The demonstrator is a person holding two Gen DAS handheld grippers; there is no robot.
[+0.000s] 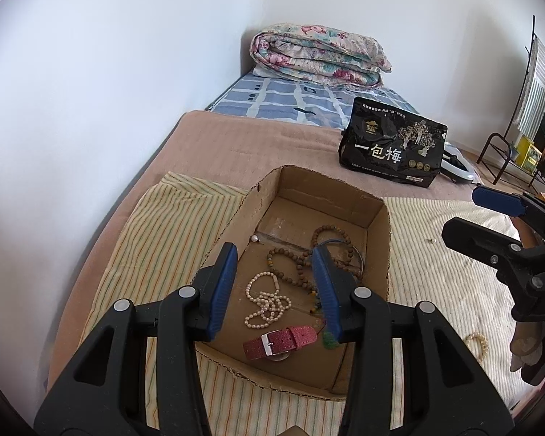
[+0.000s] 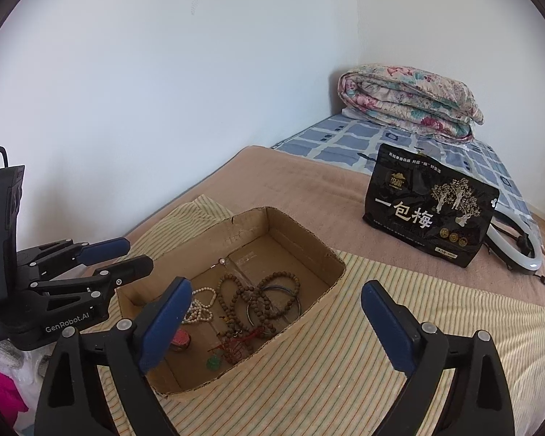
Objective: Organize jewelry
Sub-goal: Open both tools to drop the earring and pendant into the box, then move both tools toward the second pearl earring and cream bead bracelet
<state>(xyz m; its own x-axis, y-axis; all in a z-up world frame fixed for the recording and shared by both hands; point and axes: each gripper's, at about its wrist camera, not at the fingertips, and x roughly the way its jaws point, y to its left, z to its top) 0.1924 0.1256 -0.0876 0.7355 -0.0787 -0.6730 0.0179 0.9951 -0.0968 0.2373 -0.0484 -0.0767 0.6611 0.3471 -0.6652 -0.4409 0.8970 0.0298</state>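
Right gripper agape, cardboard box beneath, black pouch beyond

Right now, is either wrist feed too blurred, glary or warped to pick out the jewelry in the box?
Left wrist view: soft, even daylight, no glare; the pearl necklace and red watch strap in the cardboard box look sharp, with fisheye bending and dark corners at the rim. Right wrist view: equally sharp; the wooden bead strand reads clearly, though the box floor is dimmer.

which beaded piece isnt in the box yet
The small pearl bracelet on the striped cloth, outside the cardboard box.
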